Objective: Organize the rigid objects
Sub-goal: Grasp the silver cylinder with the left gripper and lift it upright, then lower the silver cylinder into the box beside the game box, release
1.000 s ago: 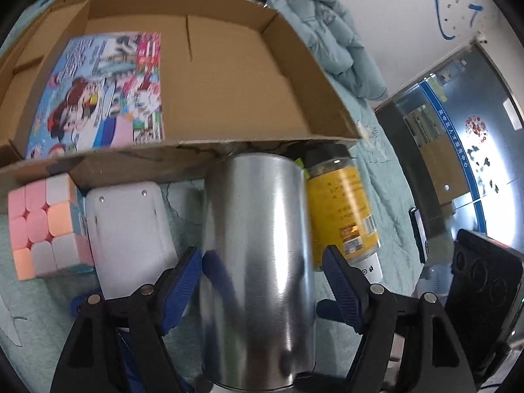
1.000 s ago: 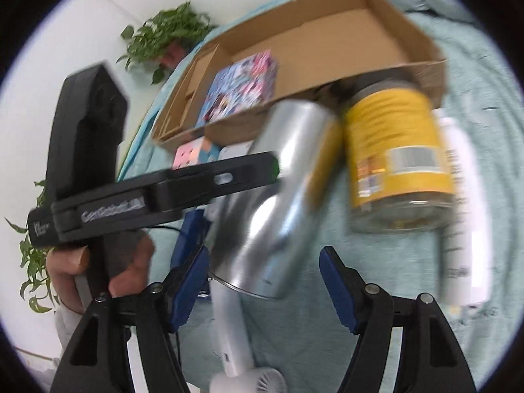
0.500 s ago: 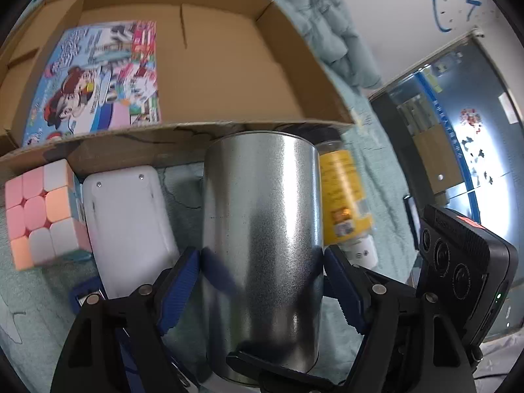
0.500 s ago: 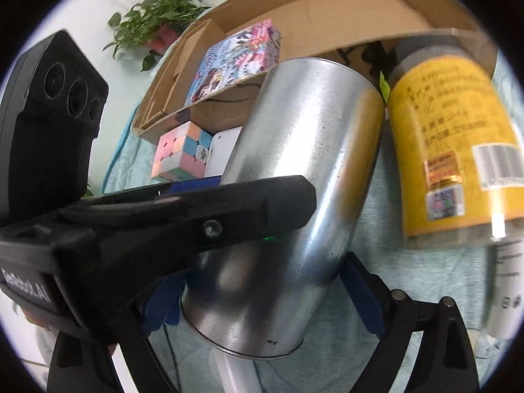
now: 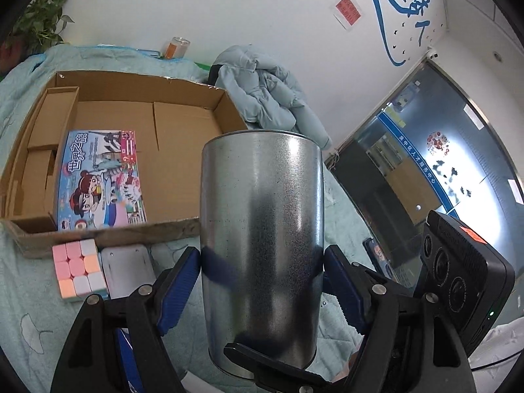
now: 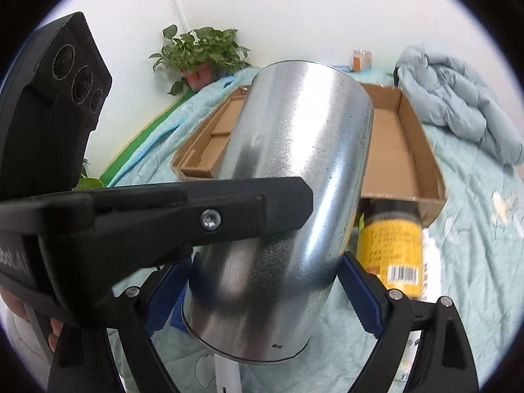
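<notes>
The left gripper [image 5: 262, 281] is pinching the metal can [image 5: 262, 245]; the right gripper [image 6: 265, 291] is straddling it, whether pressing I cannot tell.

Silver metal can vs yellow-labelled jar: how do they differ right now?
The silver metal can is bare shiny metal; the yellow-labelled jar has printed text, a barcode and a dark lid. The can is held up between both grippers; the jar lies on the teal blanket by the cardboard box. Both are cylinders.
</notes>
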Tool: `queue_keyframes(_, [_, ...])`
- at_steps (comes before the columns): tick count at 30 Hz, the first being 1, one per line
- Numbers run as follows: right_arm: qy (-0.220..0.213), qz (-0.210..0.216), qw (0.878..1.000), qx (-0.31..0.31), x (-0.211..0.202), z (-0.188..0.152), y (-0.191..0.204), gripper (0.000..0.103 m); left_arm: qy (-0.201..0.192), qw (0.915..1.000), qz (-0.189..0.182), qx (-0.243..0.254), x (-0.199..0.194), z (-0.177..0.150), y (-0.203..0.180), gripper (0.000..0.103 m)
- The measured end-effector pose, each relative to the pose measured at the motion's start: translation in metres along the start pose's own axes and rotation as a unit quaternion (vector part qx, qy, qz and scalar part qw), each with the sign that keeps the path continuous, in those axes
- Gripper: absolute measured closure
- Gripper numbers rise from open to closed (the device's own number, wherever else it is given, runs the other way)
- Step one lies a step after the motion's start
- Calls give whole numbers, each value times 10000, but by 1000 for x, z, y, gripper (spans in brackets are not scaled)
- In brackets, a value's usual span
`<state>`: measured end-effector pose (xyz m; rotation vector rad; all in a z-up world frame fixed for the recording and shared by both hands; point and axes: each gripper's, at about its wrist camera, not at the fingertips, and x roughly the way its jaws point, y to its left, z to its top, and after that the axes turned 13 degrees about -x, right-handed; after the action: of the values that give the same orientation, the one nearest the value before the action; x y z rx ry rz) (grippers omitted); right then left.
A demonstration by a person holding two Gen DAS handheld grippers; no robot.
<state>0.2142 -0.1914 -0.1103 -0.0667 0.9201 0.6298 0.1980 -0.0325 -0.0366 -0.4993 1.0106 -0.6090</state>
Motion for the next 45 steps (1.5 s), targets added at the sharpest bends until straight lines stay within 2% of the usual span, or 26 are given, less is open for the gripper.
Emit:
queue_keyframes(8, [18, -184, 9997, -166, -10, 13, -9, 13, -16, 9999, -142, -15, 13, 26, 6, 28])
queue_keyframes(22, [183, -446, 9977, -466, 19, 47, -33, 13, 3, 10000, -95, 23, 45, 85, 14, 28])
queue_keyframes(31, [432, -297, 9946, -898, 32, 99, -57, 13, -149, 9994, -55, -293, 49, 142, 14, 28])
queue_keyframes(35, [717, -70, 9930, -940, 54, 106, -64, 13, 46, 9978, 54, -652, 65, 157, 37, 28])
queue_keyframes(41, [1350, 441, 9889, -445, 102, 80, -75, 13, 688, 9908, 367, -1104, 113, 149, 81, 28])
queue_keyframes(45, [1588, 582, 9854, -212, 116, 69, -81, 13, 764, 9881, 417, -1271, 129, 144, 94, 28])
